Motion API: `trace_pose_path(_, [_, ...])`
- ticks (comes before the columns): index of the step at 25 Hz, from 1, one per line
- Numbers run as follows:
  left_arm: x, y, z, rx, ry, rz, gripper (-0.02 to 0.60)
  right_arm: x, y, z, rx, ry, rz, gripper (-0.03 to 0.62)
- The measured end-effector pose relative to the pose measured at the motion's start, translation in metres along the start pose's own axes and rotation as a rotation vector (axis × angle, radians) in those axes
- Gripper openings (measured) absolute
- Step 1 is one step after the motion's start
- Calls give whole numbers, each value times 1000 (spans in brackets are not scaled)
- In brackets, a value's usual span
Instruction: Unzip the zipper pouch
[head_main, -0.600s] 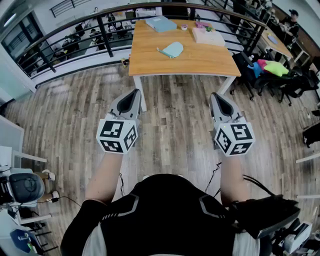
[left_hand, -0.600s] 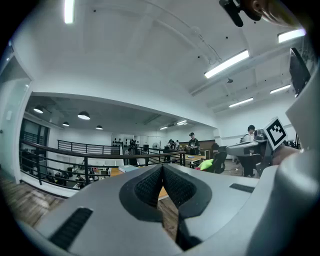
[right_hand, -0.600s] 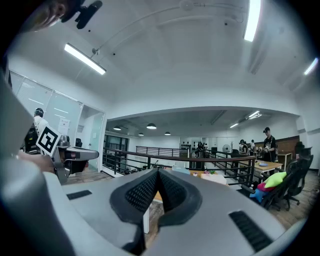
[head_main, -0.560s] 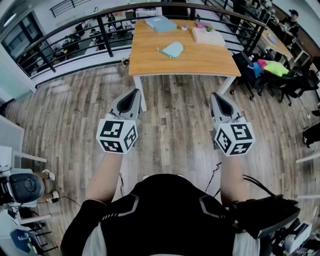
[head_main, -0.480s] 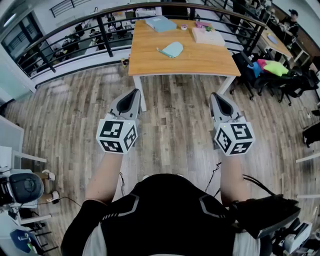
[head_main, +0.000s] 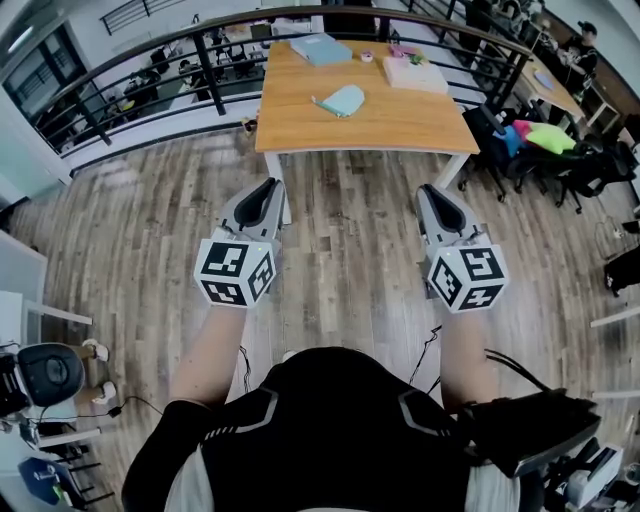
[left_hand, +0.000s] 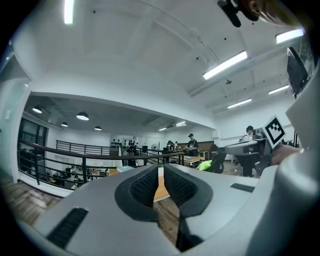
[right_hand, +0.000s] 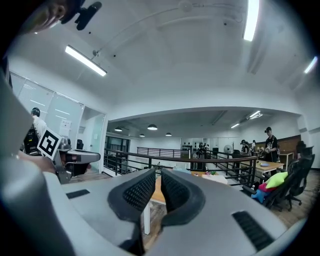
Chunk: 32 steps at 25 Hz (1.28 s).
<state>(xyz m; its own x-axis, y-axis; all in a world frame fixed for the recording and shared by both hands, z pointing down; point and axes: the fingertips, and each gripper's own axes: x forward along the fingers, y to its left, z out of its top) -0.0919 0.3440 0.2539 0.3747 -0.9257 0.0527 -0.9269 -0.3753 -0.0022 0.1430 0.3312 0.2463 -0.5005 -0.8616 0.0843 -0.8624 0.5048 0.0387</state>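
Pouch (head_main: 345, 99) lies on the table (head_main: 400, 125), near its middle. The left gripper (head_main: 262, 192) and right gripper (head_main: 432, 192) hang well short of the table, both pinched together and empty. Unzipping looks not yet started. Next, both probably need to reach the pouch.

I've got a wooden counter (head_main: 400, 125) dead ahead, well beyond the left hand-held gripper (head_main: 267, 185) and the right hand-held gripper (head_main: 432, 190). At its far end there's a light blue folder (head_main: 322, 47), and over on the right hand-held gripper's side a pale stack (head_main: 415, 72) with small colourful bits on top. A black railing (head_main: 130, 75) curves round behind the counter. Plank floor (head_main: 345, 270) lies under both. Out past the right one stand dark office chairs (head_main: 580, 165) with a bright green thing (head_main: 553, 137) on them. Overhead, a strip light (left_hand: 232, 64) glows.
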Motion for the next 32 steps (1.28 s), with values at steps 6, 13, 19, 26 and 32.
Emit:
trace_pose_path(6, [5, -1, -3, -23, 7, -15, 215, 0, -11, -2, 19, 2, 0, 188])
trace_pose_path(13, [11, -16, -7, -2, 9, -1, 255, -5, -25, -12, 28, 9, 3, 221])
trace_pose_path(19, [31, -35, -10, 18, 13, 4, 261, -8, -51, -18, 33, 7, 5, 235])
trace_pose_path(26, [60, -61, -13, 39, 19, 8, 261, -7, -80, -25, 27, 7, 50, 235])
trace_pose_path(32, [77, -69, -23, 52, 50, 19, 261, 7, -99, -34, 38, 7, 83, 235])
